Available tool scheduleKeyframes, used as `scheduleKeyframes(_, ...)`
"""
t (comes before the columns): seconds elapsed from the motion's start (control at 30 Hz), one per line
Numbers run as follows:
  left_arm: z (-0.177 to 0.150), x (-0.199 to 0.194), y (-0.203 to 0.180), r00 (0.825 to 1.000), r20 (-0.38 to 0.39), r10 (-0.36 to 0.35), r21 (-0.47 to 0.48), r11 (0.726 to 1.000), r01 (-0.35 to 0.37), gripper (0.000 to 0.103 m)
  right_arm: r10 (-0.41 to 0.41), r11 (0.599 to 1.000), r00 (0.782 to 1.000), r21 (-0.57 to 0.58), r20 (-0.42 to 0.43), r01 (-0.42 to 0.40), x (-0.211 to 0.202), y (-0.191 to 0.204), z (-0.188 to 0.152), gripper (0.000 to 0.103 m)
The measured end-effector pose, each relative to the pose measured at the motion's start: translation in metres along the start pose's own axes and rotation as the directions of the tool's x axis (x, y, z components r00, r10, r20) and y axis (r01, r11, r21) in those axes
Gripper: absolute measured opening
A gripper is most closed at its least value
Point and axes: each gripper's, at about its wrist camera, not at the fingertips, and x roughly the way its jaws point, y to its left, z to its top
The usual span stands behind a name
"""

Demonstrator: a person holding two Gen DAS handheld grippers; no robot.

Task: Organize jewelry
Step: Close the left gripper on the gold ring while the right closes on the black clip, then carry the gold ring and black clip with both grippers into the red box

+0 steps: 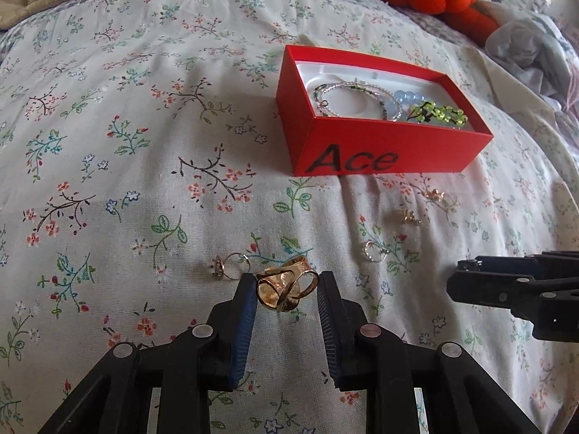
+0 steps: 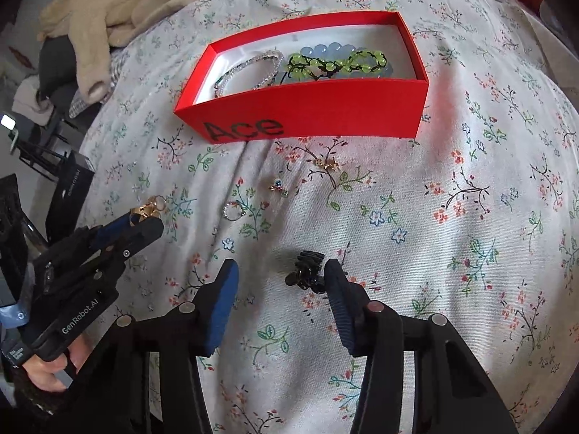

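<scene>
While my left gripper (image 1: 287, 289) tilted steeply down, pinching a gold ring (image 1: 284, 289) above the bedspread (image 1: 144, 144), my right gripper (image 2: 282, 282) hung spread around a black hair clip (image 2: 305, 271) near the red box (image 2: 325, 108).

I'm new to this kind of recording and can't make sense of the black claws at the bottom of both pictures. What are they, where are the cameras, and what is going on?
These are two hand-held pinching tools, one in each of a person's hands, each with a camera looking along its fingers. One picture comes from the left tool, the other from the right.

The left gripper is closed on a chunky gold ring, lifted off the floral bedsheet. The right gripper is open; a small black hair claw clip sits by one blue pad, not clamped.

An open red cardboard box marked "Ace" already holds beaded bracelets. Several small rings and earrings lie loose on the sheet in front of it.
</scene>
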Motion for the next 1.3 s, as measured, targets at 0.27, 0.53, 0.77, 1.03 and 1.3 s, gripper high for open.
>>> scheduleKeyframes(0.27, -0.001, -0.001, 0.007, 1.000, -0.012, -0.003, -0.019, 1.000, 0.003, 0.028, -0.028, 1.000, 0.999, 0.006, -0.027, 0.028, 0.011, -0.001, 0.002, 0.024)
scheduleKeyframes(0.53, 0.003, -0.009, 0.019, 1.000, 0.000, -0.020, -0.058, 0.998, 0.020, 0.028, -0.014, 1.000, 1.000, 0.012, 0.015, 0.014, -0.004, -0.004, 0.005, 0.024)
scheduleKeyframes(0.77, 0.017, -0.023, 0.023, 0.998, 0.049, -0.025, -0.060, 0.998, 0.028, 0.028, 0.000, 1.000, 0.998, 0.030, 0.059, -0.002, -0.021, -0.009, 0.009, 0.024)
scheduleKeyframes(1.03, 0.042, -0.041, 0.041, 0.989, 0.140, -0.043, -0.105, 0.993, 0.058, 0.028, 0.017, 0.996, 0.989, 0.081, 0.148, -0.029, -0.048, -0.021, 0.024, 0.024)
scheduleKeyframes(1.3, 0.056, -0.022, 0.011, 0.970, 0.209, -0.120, -0.026, 0.991, 0.128, 0.028, 0.037, 0.992, 0.974, 0.113, 0.224, -0.064, -0.059, -0.034, 0.048, 0.024)
